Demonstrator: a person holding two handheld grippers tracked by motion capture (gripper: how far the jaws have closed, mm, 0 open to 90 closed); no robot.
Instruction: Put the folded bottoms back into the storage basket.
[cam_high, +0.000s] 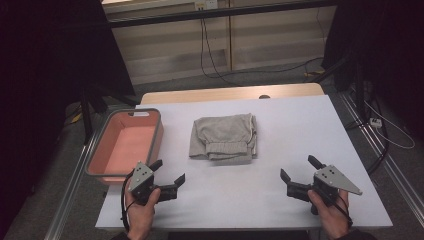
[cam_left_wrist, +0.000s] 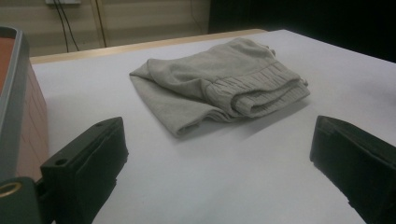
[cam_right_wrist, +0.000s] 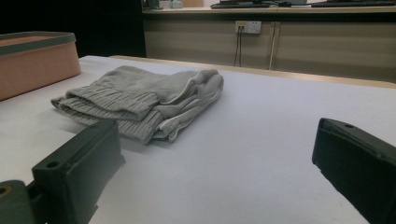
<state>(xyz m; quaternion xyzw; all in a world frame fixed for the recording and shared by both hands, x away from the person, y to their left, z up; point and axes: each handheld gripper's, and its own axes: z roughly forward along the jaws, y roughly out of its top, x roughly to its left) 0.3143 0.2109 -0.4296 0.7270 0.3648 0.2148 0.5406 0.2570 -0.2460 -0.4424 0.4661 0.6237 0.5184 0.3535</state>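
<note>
A folded grey garment (cam_high: 223, 138) lies near the middle of the white surface (cam_high: 300, 130), with its ribbed waistband turned toward the person. A pink basket (cam_high: 125, 145) with a grey rim stands to its left, apart from it. The left gripper (cam_high: 169, 172) and the right gripper (cam_high: 298, 169) are both near the front edge, well apart from the garment. Their fingers (cam_left_wrist: 93, 158) are spread wide and hold nothing

Count: 1 folded grey garment (cam_high: 223, 138) at frame centre, 1 pink bin (cam_high: 125, 145) at left, 2 grippers – left gripper (cam_high: 168, 174) lower left, right gripper (cam_high: 299, 169) lower right. 1 table (cam_high: 300, 125).
</note>
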